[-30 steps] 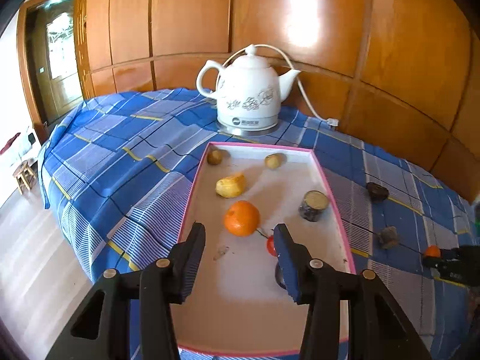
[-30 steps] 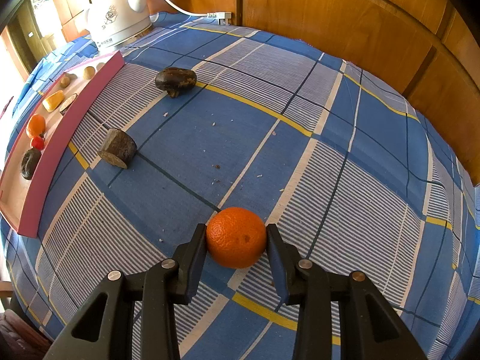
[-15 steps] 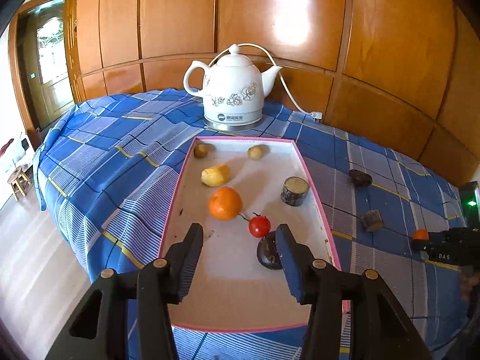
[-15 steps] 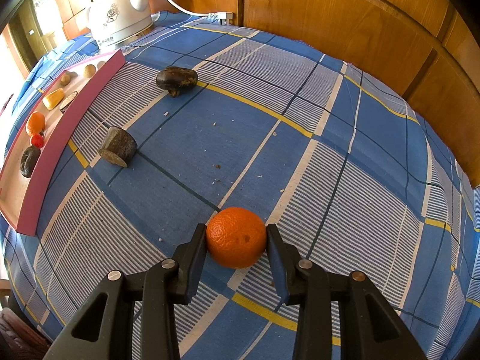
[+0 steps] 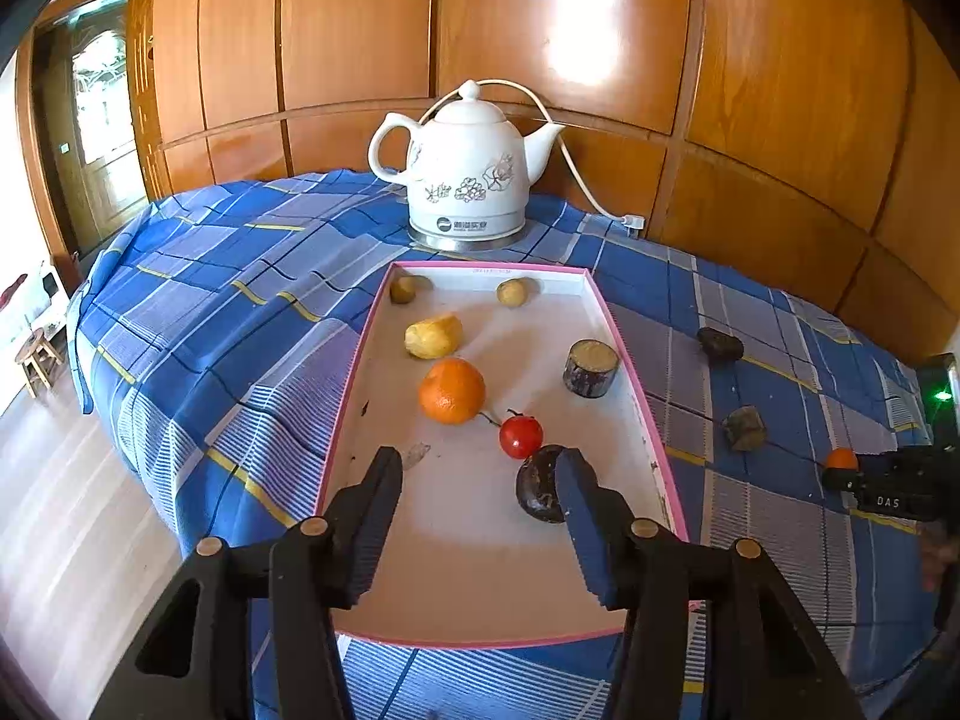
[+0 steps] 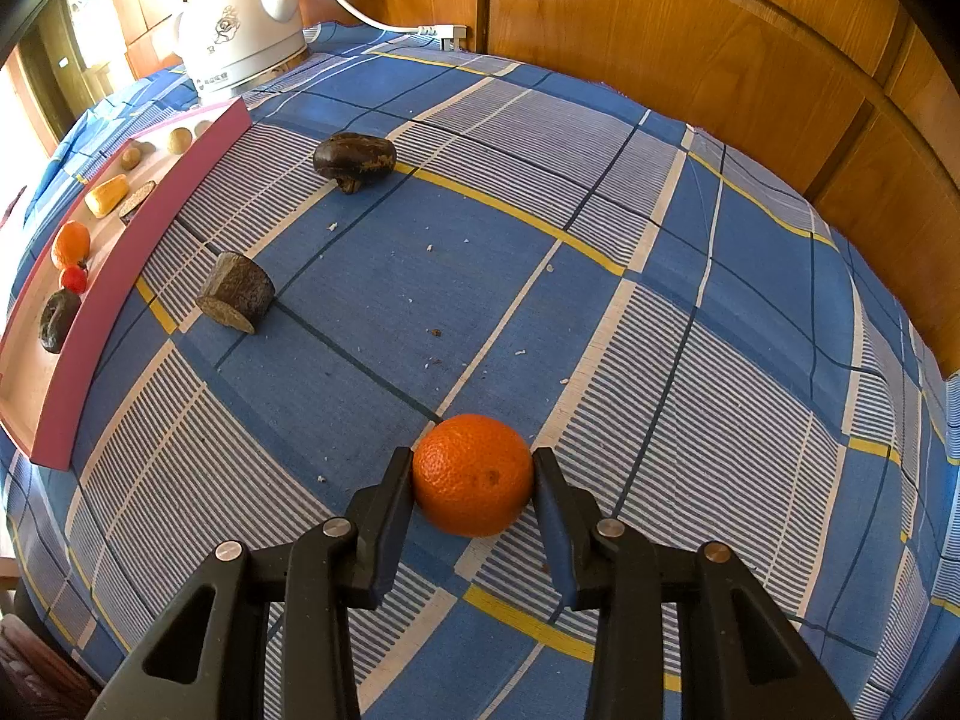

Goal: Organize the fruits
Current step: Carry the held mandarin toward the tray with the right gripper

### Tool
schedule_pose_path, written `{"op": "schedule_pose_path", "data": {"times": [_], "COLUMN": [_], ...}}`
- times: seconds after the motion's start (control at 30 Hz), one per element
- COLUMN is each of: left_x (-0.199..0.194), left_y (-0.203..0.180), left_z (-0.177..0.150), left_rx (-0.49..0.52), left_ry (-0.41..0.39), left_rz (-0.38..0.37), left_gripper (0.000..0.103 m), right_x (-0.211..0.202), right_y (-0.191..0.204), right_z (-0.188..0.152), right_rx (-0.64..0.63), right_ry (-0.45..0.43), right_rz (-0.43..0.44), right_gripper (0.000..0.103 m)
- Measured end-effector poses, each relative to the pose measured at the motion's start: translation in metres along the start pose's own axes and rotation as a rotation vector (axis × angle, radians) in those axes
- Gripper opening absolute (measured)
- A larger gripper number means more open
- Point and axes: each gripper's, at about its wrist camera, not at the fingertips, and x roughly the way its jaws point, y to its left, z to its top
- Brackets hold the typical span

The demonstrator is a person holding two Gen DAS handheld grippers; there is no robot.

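The right gripper [image 6: 473,468] pinched an orange [image 6: 473,474] that rested on the blue checked cloth [image 6: 600,240], both pads pressed against its sides. Beyond it on the cloth lay a cut dark stub [image 6: 237,293] and, farther off, a dark lump [image 6: 355,157], both outside the pink-rimmed tray [image 6: 120,252].

The left gripper [image 5: 480,480] hung over the near end of the tray [image 5: 624,348]; its jaws had just been opening and stood spread with nothing between them. A dark fruit [image 5: 537,483] lay just beside the right finger, partly hidden by it. In the tray also sat a tomato [image 5: 521,435], a second orange [image 5: 451,390], a yellow piece [image 5: 433,336], a cut cylinder [image 5: 590,368] and two small tan fruits at the far end. A white kettle [image 5: 468,180] stood behind the tray
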Motion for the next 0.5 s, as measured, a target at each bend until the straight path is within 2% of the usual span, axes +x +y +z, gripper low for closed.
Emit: {"op": "schedule_pose_path", "data": {"times": [0.27,0.5], "left_x": [0.001,0.002], "left_y": [0.005,0.015], "left_z": [-0.003,-0.003], "left_rx": [-0.01,-0.024], "left_ry": [0.006,0.012], "left_rz": [0.01,0.02], "left_gripper": [0.059,0.059], "right_x": [0.0,-0.003], "right_y": [-0.001,0.0], "right_z": [0.0,0.004], "right_rx": [0.005,0.024], "right_ry": [-0.002,0.009], "right_rz": [0.0,0.004], "right_gripper": [0.039,0.039]}}
